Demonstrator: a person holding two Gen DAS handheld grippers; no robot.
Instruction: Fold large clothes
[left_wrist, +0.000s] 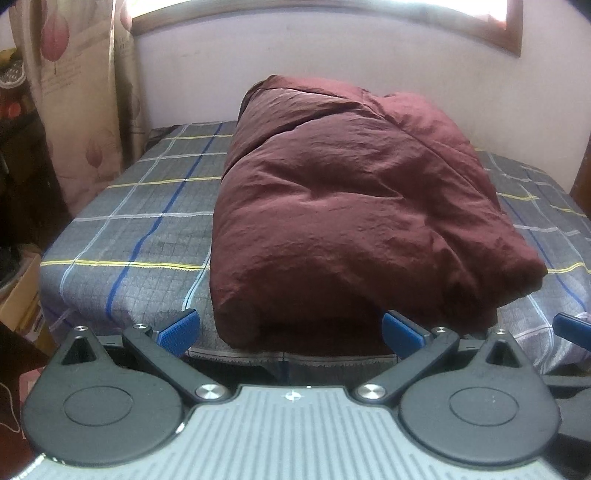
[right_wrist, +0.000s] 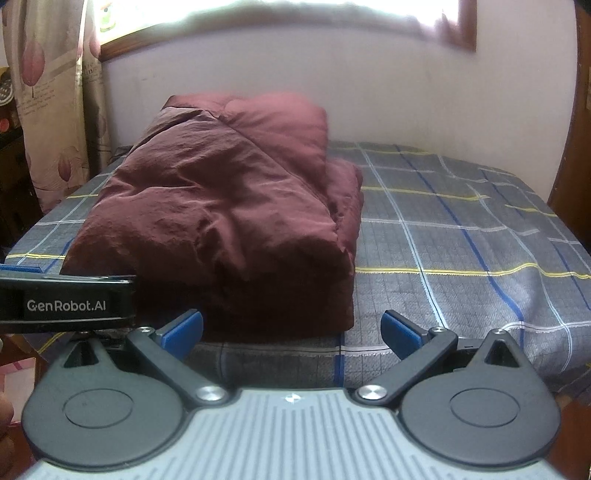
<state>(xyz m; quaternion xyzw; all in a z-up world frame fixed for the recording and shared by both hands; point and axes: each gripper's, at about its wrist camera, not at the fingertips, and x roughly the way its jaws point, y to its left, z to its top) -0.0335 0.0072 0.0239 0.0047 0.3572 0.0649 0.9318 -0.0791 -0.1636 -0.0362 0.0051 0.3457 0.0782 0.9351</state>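
Observation:
A dark maroon padded garment (left_wrist: 351, 206) lies folded into a thick bundle on the plaid-covered bed (left_wrist: 140, 221). It also shows in the right wrist view (right_wrist: 221, 214), left of centre. My left gripper (left_wrist: 290, 330) is open and empty, its blue pads (left_wrist: 181, 328) just short of the bundle's near edge at the bed's front. My right gripper (right_wrist: 291, 330) is open and empty, in front of the bundle's right near corner. The left gripper's body (right_wrist: 66, 301) shows at the left of the right wrist view. One of the right gripper's fingers (left_wrist: 572, 326) shows at the right edge.
The bed (right_wrist: 461, 236) has a grey sheet with blue, white and yellow lines; it extends to the right of the bundle. A pale wall (left_wrist: 332, 74) and window frame stand behind it. A flowered curtain (left_wrist: 74, 92) and cardboard boxes (left_wrist: 22, 299) are on the left.

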